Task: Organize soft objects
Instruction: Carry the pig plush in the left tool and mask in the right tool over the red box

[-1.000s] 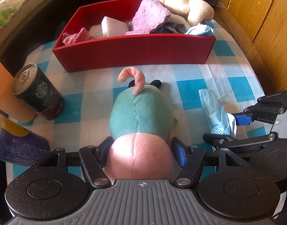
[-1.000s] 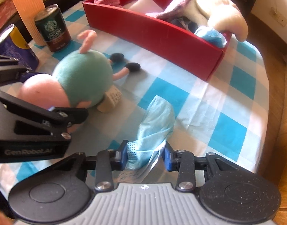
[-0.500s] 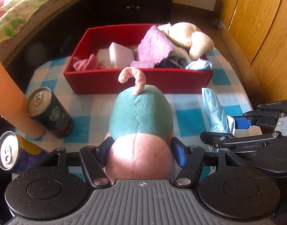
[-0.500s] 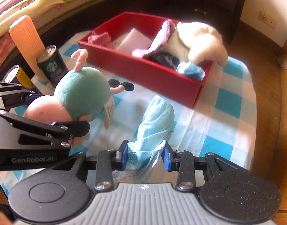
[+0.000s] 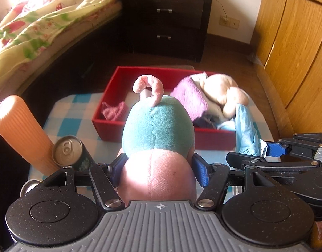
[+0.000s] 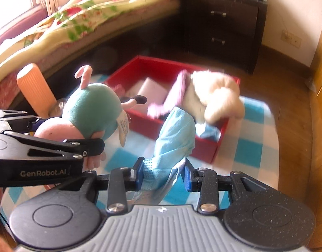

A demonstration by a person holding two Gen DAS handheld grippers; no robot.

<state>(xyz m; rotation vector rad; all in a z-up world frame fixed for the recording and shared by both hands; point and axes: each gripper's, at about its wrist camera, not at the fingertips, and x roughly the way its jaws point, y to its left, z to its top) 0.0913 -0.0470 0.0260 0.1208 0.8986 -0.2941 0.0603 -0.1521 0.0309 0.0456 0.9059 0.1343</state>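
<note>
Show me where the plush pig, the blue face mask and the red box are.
plush pig (image 5: 158,126), left wrist view, its teal back.
blue face mask (image 6: 175,138), right wrist view, its bunched middle.
red box (image 5: 211,138), left wrist view, its near wall.

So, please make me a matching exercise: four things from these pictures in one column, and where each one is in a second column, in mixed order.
Things:
1. pig plush toy
2. blue face mask
3. cream plush toy
4. drink can

Places:
a. lying in the red box
b. standing on the checked cloth, beside the orange ribbed cylinder
c. held in the left tongs
d. held in the right tongs

Pairs: 1-c, 2-d, 3-a, 4-b
</note>
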